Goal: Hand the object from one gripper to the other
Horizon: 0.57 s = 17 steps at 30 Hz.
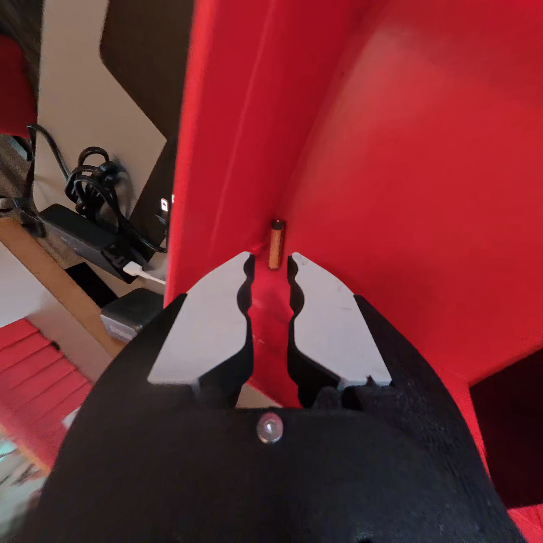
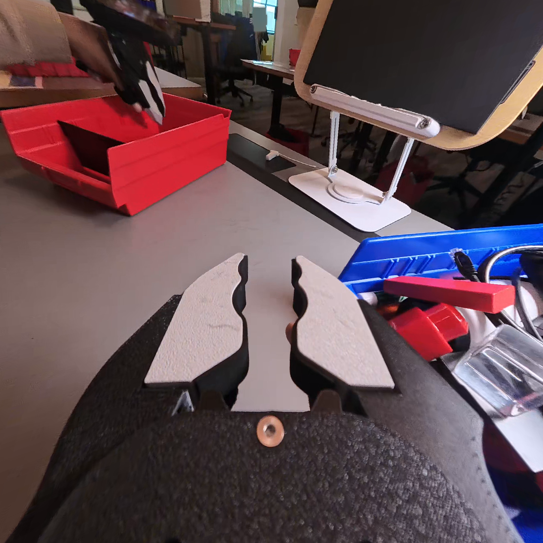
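This looks like an open-plan office or lab workspace. A wide grey table carries a red plastic storage bin, a blue plastic bin crammed with cables and parts, and a dark-screened tablet on a white folding stand. Behind them stand rows of further desks with black office chairs, and a black power brick with coiled black cables lies nearby.

A grey bench fills the near ground, with a dark strip along its far right edge. Beyond it stand more desks on dark legs and black office chairs on a dim floor. Far back, a bright window lets in daylight beside a pale pillar.
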Motion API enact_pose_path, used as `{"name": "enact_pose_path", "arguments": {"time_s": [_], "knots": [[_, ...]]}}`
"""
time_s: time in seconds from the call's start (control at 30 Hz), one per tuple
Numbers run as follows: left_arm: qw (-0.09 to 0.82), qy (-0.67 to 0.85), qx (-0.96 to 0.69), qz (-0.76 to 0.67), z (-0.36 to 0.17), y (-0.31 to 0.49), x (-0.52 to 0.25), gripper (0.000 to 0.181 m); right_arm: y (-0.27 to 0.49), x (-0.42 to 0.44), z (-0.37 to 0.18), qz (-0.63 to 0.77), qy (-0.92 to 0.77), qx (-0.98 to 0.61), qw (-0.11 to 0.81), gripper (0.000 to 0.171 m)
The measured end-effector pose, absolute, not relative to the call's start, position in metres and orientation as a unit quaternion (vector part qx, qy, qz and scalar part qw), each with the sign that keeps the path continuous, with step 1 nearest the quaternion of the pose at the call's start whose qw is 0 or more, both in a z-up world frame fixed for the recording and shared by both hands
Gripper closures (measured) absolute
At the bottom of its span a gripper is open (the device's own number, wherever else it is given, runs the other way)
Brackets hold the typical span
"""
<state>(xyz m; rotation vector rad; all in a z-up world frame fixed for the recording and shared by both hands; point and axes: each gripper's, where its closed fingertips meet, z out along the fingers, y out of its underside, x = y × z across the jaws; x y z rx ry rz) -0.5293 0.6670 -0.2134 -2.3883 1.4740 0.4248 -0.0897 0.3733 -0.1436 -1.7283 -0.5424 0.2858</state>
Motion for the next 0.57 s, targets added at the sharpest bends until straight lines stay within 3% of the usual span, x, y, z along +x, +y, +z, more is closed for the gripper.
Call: {"name": "enact_pose_path", "arguments": {"time_s": [0.03,0.17,0.3,0.57], "knots": [[0.133,0.522,-0.826,0.166,-0.219,0.668,-0.53,0.158,0.373,-0.09,-0.144,0.126,-0.234,-0.748,0.608,0.143],[0.064,0.528,-0.821,0.21,-0.24,0.671,-0.535,0.151,0.372,-0.09,-0.145,0.142,-0.227,-0.749,0.606,0.144],[-0.004,0.525,-0.82,0.228,-0.259,0.67,-0.542,0.156,0.37,-0.09,-0.149,0.145,-0.229,-0.751,0.602,0.145],[-0.043,0.552,-0.806,0.209,-0.264,0.671,-0.541,0.154,0.371,-0.09,-0.159,0.147,-0.229,-0.761,0.589,0.146]]}}
